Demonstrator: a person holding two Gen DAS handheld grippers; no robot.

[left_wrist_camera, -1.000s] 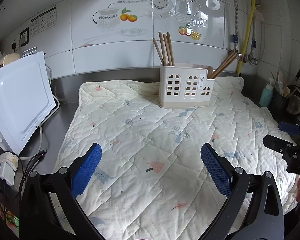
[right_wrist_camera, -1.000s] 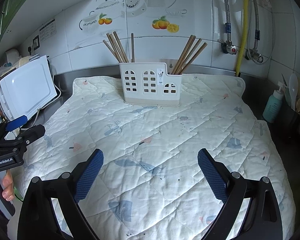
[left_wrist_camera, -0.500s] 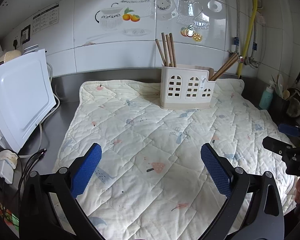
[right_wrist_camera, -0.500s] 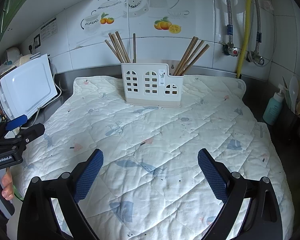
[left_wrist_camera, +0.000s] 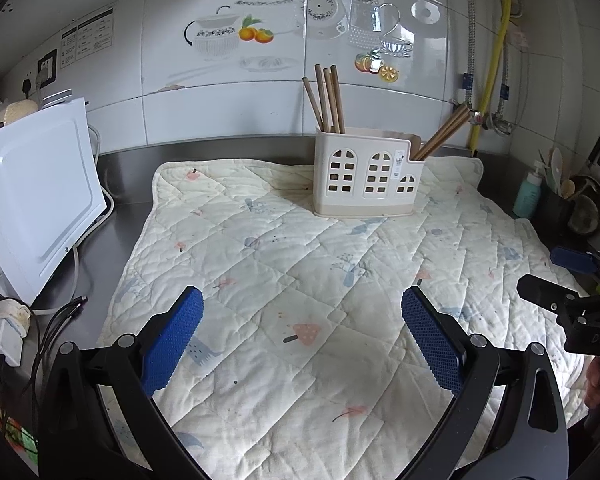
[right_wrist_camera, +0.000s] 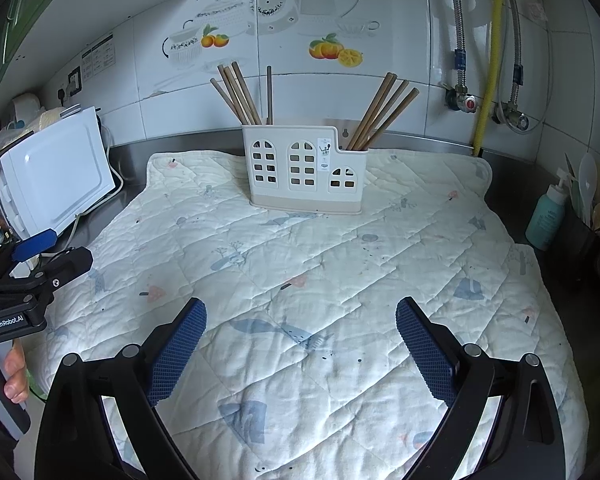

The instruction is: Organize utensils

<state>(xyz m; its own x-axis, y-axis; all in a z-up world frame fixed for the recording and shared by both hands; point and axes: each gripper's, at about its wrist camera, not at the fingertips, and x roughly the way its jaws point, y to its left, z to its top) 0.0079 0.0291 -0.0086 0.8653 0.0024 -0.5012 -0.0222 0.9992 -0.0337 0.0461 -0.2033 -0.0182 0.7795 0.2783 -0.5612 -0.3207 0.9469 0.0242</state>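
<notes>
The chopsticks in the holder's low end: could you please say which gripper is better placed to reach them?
Right, probably: the right gripper faces that end, where the chopsticks lean rightward. Both grippers are open.

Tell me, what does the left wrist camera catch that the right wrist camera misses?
Only the left wrist view shows the left tongs head-on, open and empty, plus a white plug block with dark cables at the counter's left edge. Only the right wrist view shows the right tongs head-on, also open and empty, and the hand gripping the other tool's handle. Both share the cream utensil holder with wooden chopsticks leaning in its left and right ends, the quilted mat, the white appliance and the teal bottle.
</notes>
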